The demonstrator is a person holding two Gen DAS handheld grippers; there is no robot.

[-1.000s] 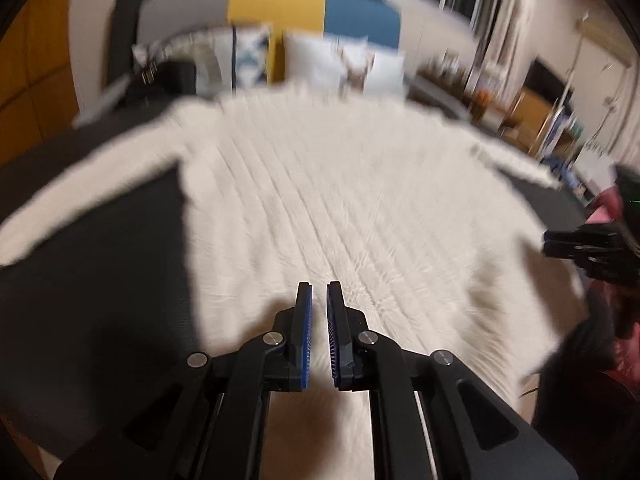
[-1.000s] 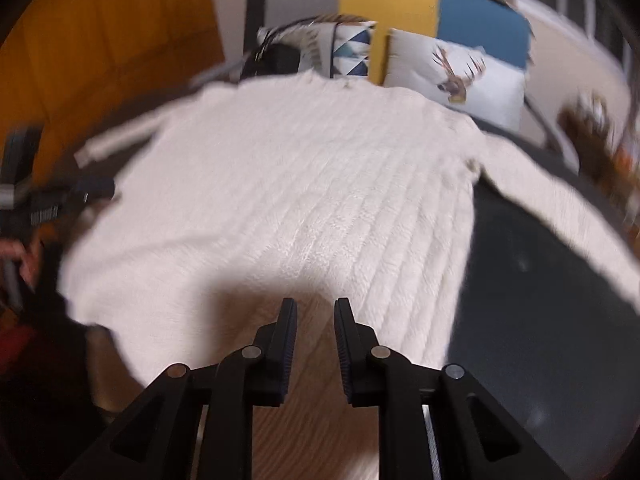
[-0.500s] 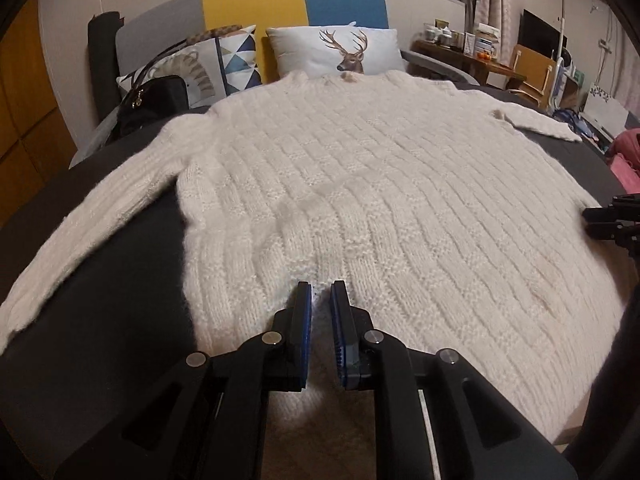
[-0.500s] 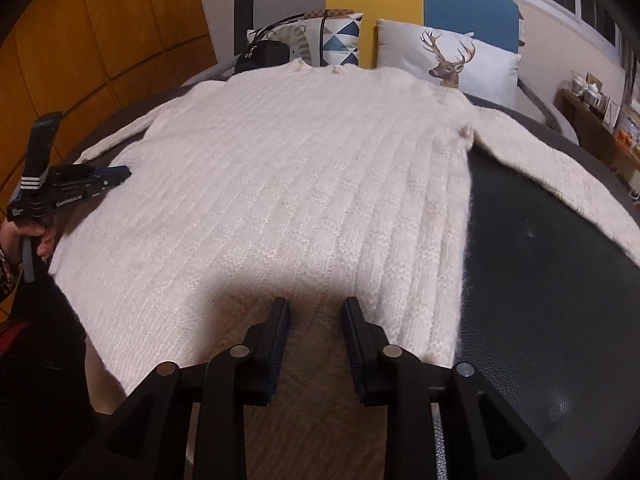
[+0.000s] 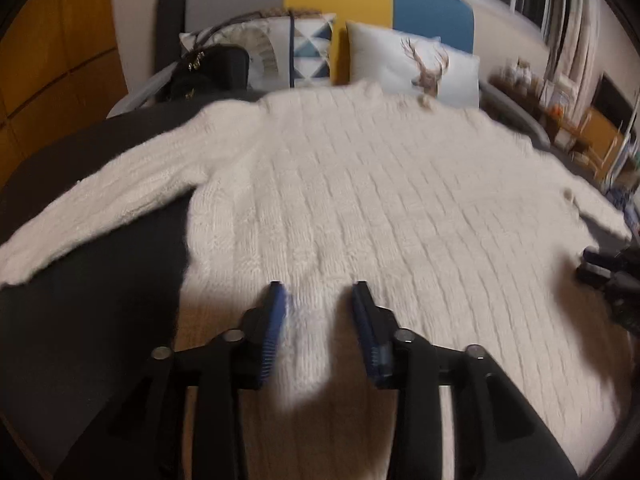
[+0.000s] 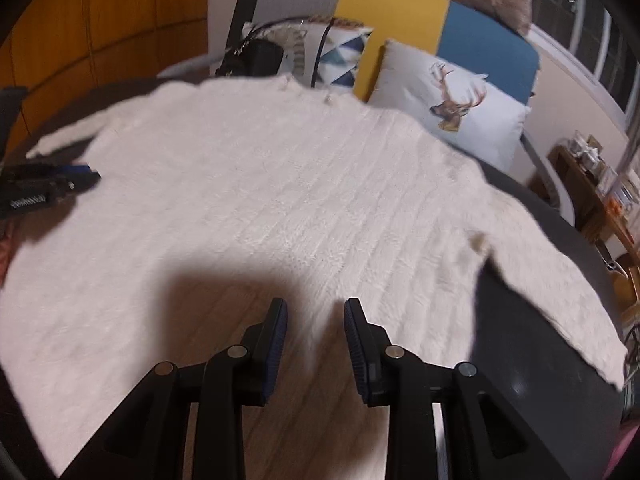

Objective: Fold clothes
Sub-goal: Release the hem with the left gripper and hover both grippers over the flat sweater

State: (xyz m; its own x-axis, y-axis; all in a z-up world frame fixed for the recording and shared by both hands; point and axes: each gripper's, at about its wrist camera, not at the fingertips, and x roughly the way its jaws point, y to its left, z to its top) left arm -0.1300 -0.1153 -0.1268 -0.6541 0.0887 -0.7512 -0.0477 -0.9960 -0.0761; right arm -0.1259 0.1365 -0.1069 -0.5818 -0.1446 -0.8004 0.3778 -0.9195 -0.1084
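Observation:
A cream knitted sweater (image 5: 380, 200) lies spread flat, front down the dark bed, with one sleeve (image 5: 100, 200) stretched out to the left and the other sleeve (image 6: 560, 300) to the right. My left gripper (image 5: 319, 292) hovers over the sweater's lower left part. Its jaws are opening and only the knit below shows between the blue pads. My right gripper (image 6: 316, 308) is over the lower right part, jaws also opening, with nothing pinched. Each gripper shows in the other's view, the right gripper (image 5: 600, 268) at the far right edge and the left gripper (image 6: 52, 188) at the far left.
A deer-print cushion (image 5: 420, 68), a patterned cushion (image 5: 312, 52) and a black handbag (image 5: 212, 68) sit at the head of the bed against a grey, yellow and blue headboard (image 5: 340, 0). A wooden wall (image 6: 100, 32) stands on the left. Cluttered shelves (image 6: 600, 184) stand on the right.
The left jaws have gone from nearly shut to clearly apart. The right jaws have widened a little. Both views have shifted over the sweater and are blurred again.

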